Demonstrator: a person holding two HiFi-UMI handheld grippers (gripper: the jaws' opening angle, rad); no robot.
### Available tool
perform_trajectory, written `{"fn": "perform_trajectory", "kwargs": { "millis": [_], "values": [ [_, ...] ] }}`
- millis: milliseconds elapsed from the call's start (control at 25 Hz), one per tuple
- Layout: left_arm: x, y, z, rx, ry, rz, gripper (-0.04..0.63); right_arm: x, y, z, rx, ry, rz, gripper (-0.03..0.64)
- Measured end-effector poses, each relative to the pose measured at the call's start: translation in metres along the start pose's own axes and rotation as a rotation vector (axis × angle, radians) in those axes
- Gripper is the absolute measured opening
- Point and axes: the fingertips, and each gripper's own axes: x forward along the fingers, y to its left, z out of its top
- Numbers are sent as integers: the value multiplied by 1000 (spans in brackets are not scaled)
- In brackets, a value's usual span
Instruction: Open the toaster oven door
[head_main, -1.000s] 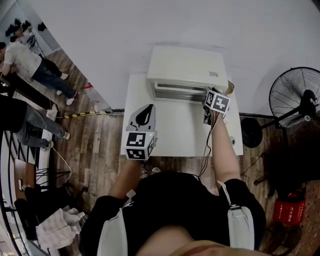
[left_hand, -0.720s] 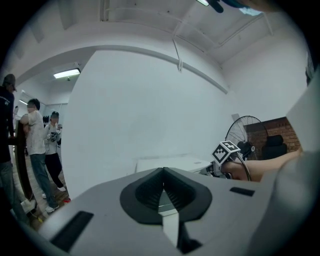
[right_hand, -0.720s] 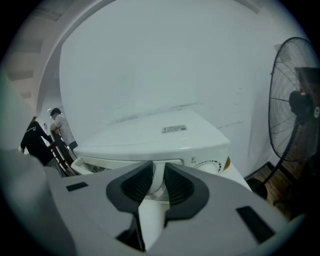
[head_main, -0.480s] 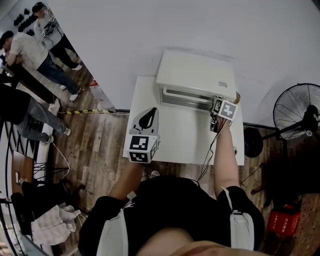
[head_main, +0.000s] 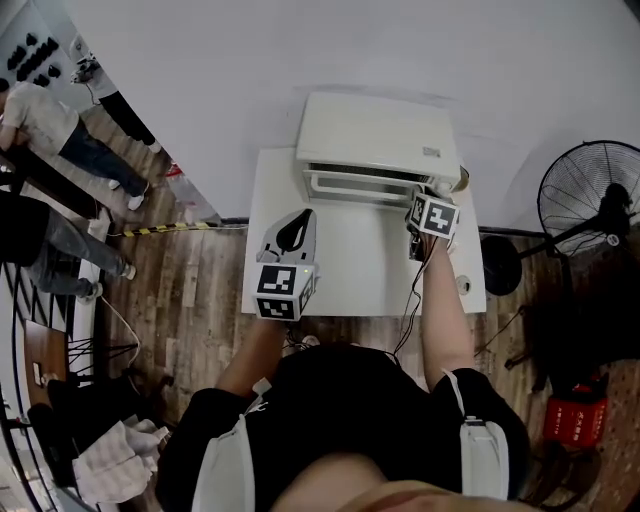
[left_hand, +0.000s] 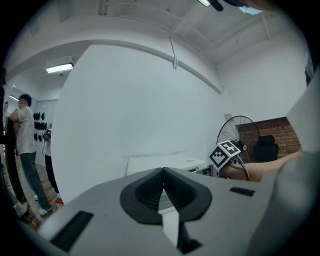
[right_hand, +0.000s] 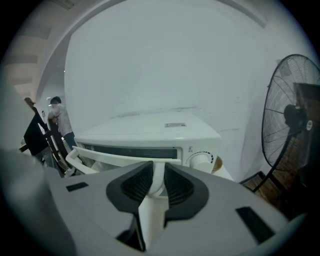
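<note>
While the left gripper (left_hand: 163, 174) hangs over the near left part of the white table (head_main: 350, 278), well apart from the oven, we see its jaws pressed together with nothing between them. Its dark pads meet along their whole length in the left gripper view.

We find the white toaster oven (head_main: 375, 135) at the far edge of the table, its back to the white wall (head_main: 300, 50). Across its front runs the door handle (right_hand: 112, 159), a white bar just below the dark glass strip of the door (right_hand: 130, 150). From these views we cannot tell whether the door has come away from its frame.

We have the right gripper (right_hand: 155, 176) at the right end of that handle. Its jaws have just been closing, and the handle's white end post stands between them. The ribbed pads (right_hand: 135, 186) press on it from both sides, so we are pinching the handle. The control knob (right_hand: 200, 161) sits just to the right of the grip. From the head view, the marker cube (head_main: 433, 214) of this gripper shows at the oven's front right corner.

A standing fan (head_main: 590, 200) rests on the wooden floor (head_main: 190, 300) to the right of the table. Several people (head_main: 50, 130) stand far off at the left.
</note>
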Motion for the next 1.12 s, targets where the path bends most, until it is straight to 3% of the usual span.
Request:
{"fn": "perform_trajectory", "kwargs": {
  "millis": [480,800,1120],
  "values": [
    [1,-26,-1,12,3,-57,12,-35,9,-53,-75,-41,-32,78],
    [5,-42,-3,50,28,-93,12,-51,8,-87,-13,-75,-48,72],
    [9,-53,-4,58,33,-124,12,-59,10,-120,-24,-53,-73,71]
  ]
}}
